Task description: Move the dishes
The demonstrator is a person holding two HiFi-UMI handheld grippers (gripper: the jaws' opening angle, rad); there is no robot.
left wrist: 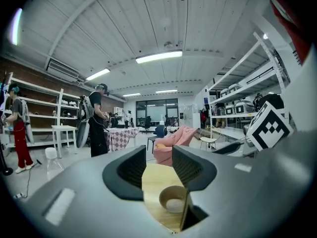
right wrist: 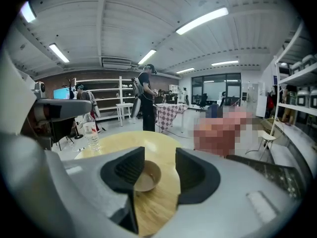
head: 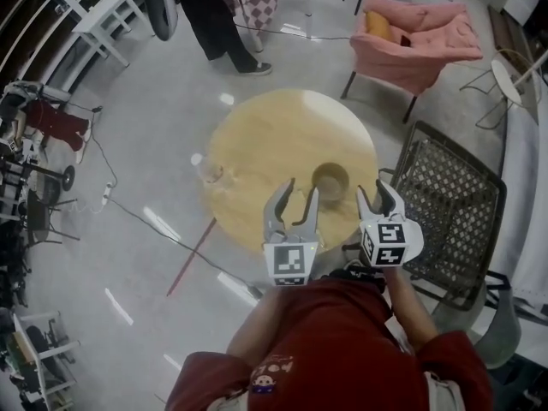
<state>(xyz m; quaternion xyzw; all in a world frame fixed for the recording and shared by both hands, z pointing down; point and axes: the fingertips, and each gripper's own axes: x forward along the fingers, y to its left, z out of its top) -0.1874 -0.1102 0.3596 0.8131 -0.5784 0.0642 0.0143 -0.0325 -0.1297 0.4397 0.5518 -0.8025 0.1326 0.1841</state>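
A tan bowl (head: 330, 180) sits on the round wooden table (head: 265, 144), near its front right edge. The same bowl (left wrist: 173, 198) shows low in the left gripper view and, as the bowl (right wrist: 146, 175), between the jaws in the right gripper view. My left gripper (head: 299, 198) hovers over the table's near edge, just left of the bowl, jaws apart with nothing between them. My right gripper (head: 378, 193) hangs just right of the bowl, also open and empty. Neither touches the bowl.
A clear water bottle (head: 208, 171) stands at the table's left edge, and the bottle (right wrist: 89, 130) shows again in the right gripper view. A metal lattice chair (head: 447, 204) is close on the right. A pink armchair (head: 415, 37) stands beyond. A person (head: 218, 15) stands behind the table.
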